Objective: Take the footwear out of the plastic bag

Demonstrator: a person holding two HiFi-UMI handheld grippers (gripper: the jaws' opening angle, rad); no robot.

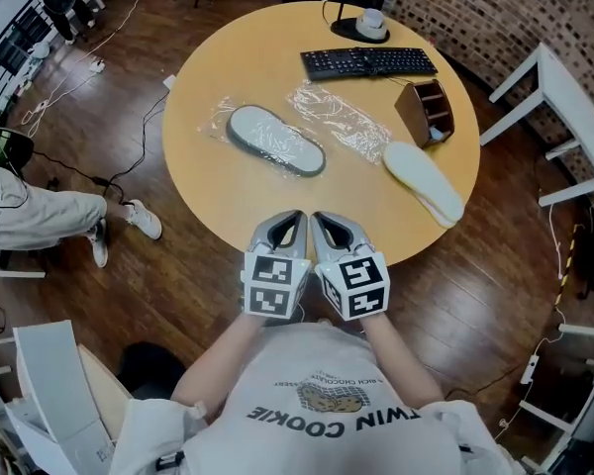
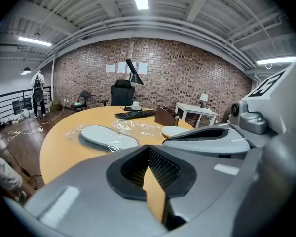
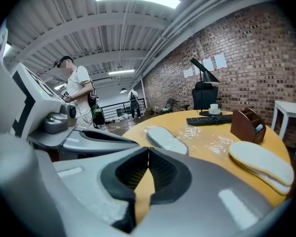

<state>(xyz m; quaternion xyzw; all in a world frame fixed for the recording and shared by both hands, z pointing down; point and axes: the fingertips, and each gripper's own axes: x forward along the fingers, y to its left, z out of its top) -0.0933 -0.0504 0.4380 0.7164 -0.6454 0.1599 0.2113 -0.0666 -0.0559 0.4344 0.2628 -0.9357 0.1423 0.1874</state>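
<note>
A grey flat shoe lies inside a clear plastic bag left of the round table's middle. It shows also in the left gripper view and the right gripper view. A white flat shoe lies bare at the right edge, beside an empty crumpled bag. My left gripper and right gripper hover side by side over the near table edge. Both are shut and hold nothing, a good way short of the shoes.
A black keyboard, a brown wooden organiser and a lamp base with a cup stand at the far side of the yellow table. A seated person's legs are at the left, and a white desk at the right.
</note>
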